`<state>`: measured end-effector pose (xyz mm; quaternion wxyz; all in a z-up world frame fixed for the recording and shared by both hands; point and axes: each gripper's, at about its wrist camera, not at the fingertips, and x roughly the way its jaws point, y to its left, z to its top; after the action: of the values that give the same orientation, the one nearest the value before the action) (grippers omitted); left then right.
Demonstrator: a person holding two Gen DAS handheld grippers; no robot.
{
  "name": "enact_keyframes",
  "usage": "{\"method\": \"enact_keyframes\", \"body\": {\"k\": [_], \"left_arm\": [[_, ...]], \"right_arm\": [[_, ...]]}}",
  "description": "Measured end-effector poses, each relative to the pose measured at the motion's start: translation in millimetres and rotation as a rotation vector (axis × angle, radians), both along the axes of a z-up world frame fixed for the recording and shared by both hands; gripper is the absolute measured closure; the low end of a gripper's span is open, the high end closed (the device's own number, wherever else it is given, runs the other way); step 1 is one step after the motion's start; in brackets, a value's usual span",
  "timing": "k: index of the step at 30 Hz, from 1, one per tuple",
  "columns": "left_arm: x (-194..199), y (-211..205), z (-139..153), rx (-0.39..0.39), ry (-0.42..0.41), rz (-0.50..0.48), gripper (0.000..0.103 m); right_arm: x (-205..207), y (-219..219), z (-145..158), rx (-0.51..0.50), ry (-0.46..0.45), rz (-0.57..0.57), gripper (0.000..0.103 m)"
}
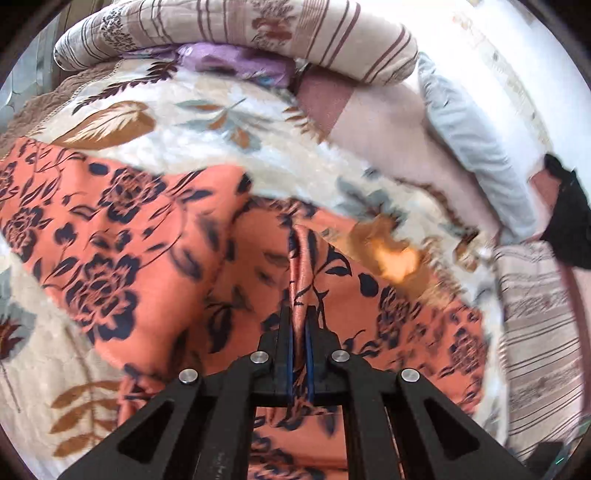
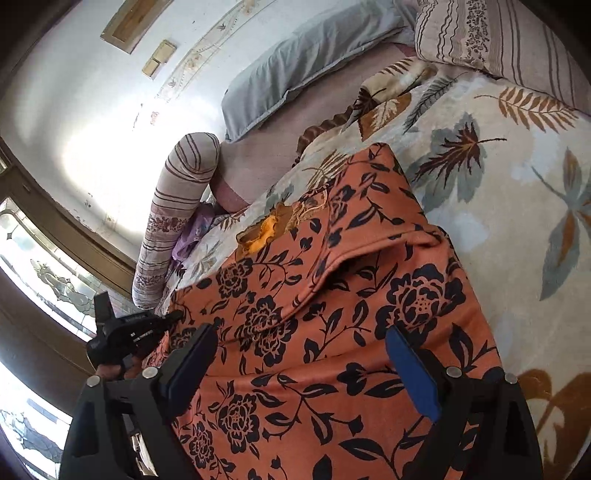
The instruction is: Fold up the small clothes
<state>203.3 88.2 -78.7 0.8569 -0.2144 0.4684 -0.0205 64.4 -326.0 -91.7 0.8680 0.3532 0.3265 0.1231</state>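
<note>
An orange garment with dark blue flowers (image 1: 122, 243) lies spread on a cream leaf-patterned blanket (image 1: 207, 122). My left gripper (image 1: 300, 314) is shut on a pinched fold of this garment, which rises between the fingers. In the right wrist view the same garment (image 2: 325, 332) lies flat with a folded edge across its middle. My right gripper (image 2: 301, 354) is open and hovers just above the garment, one finger on each side. The left gripper (image 2: 147, 325) shows there at the garment's left edge, held by a hand.
A striped bolster pillow (image 1: 236, 33) and a purple cloth (image 1: 229, 62) lie at the bed's far end. A grey pillow (image 2: 295, 62) rests by the white wall (image 2: 92, 129). A dark object (image 1: 570, 218) sits at the right. A window (image 2: 44, 280) is at the left.
</note>
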Motion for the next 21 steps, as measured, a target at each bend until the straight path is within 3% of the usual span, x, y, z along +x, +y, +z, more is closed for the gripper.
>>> {"method": "enact_keyframes", "body": {"k": [3, 7, 9, 10, 11, 12, 13, 19, 20, 21], "left_arm": [[-2, 10, -33, 0.04, 0.117, 0.011, 0.097], [-6, 12, -36, 0.038, 0.106, 0.005, 0.096], [-6, 13, -36, 0.041, 0.109, 0.003, 0.096], [-6, 12, -36, 0.043, 0.111, 0.0, 0.095], [-6, 12, -35, 0.041, 0.112, -0.001, 0.095], [-3, 14, -35, 0.036, 0.115, -0.003, 0.095], [-3, 15, -33, 0.037, 0.117, -0.008, 0.095], [5, 19, -35, 0.061, 0.108, -0.021, 0.094], [4, 19, -37, 0.061, 0.107, -0.02, 0.094], [3, 19, -36, 0.056, 0.104, -0.016, 0.094]], "right_arm": [[15, -6, 15, 0.018, -0.018, -0.002, 0.009], [67, -27, 33, 0.153, -0.064, 0.02, 0.008], [104, -39, 17, 0.288, -0.007, 0.047, 0.008], [125, -42, -3, 0.337, 0.076, 0.063, 0.008], [142, -45, -28, 0.34, 0.201, 0.07, 0.008], [149, -47, -56, 0.316, 0.361, 0.048, 0.015], [146, -48, -65, 0.321, 0.385, 0.046, 0.019], [131, -38, -15, 0.321, 0.16, 0.14, 0.01], [135, -31, -24, 0.268, 0.191, 0.147, 0.009], [142, -26, -42, 0.199, 0.288, 0.145, 0.01]]}}
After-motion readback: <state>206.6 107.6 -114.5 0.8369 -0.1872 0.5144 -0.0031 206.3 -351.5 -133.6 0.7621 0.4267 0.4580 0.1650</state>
